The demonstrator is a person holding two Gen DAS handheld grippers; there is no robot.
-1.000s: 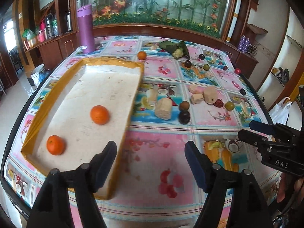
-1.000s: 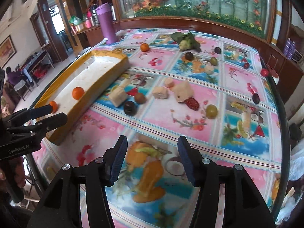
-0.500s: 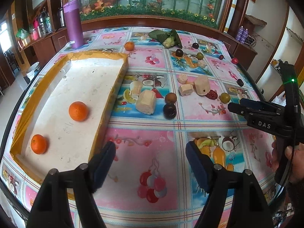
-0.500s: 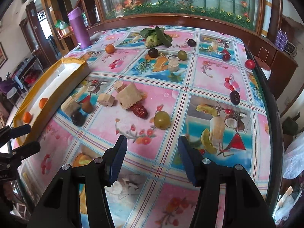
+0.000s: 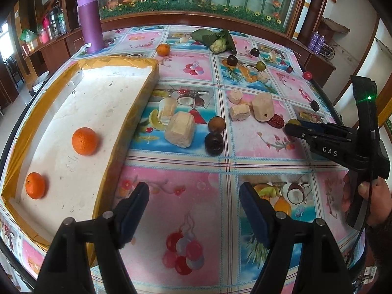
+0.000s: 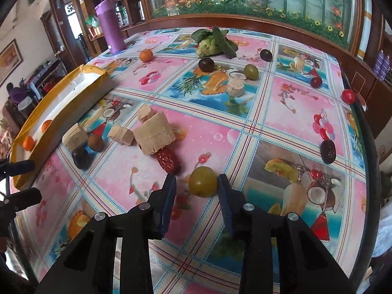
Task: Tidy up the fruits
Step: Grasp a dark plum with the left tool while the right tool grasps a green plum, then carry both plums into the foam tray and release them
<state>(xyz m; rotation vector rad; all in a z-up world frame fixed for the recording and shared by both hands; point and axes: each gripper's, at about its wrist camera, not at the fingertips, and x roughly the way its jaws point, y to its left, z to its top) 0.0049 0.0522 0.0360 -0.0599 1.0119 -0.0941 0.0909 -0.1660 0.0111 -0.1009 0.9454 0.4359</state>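
A yellow-rimmed white tray (image 5: pixel 144 61) lies at the left of the table and holds two oranges (image 5: pixel 85 141) (image 5: pixel 35 185). My left gripper (image 5: pixel 194 198) is open and empty, above the tablecloth to the right of the tray's near corner. My right gripper (image 6: pixel 197 183) is open with its jaws on either side of a green plum (image 6: pixel 202 181) lying on the cloth; the right finger looks to touch it. In the left wrist view the right gripper (image 5: pixel 297 128) reaches in from the right and hides most of that plum.
Loose on the table: a third orange (image 5: pixel 163 49), a red date (image 6: pixel 169 160), beige blocks (image 6: pixel 154 133), dark plums (image 6: pixel 206 64), another green plum (image 6: pixel 251 71), red cherries (image 6: pixel 348 96), a leafy vegetable (image 6: pixel 213 41) and a purple flask (image 5: pixel 89 20).
My right gripper has moved forward and down to the green plum, which now sits between its jaws. My left gripper has shifted slightly closer over the cloth and stays open.
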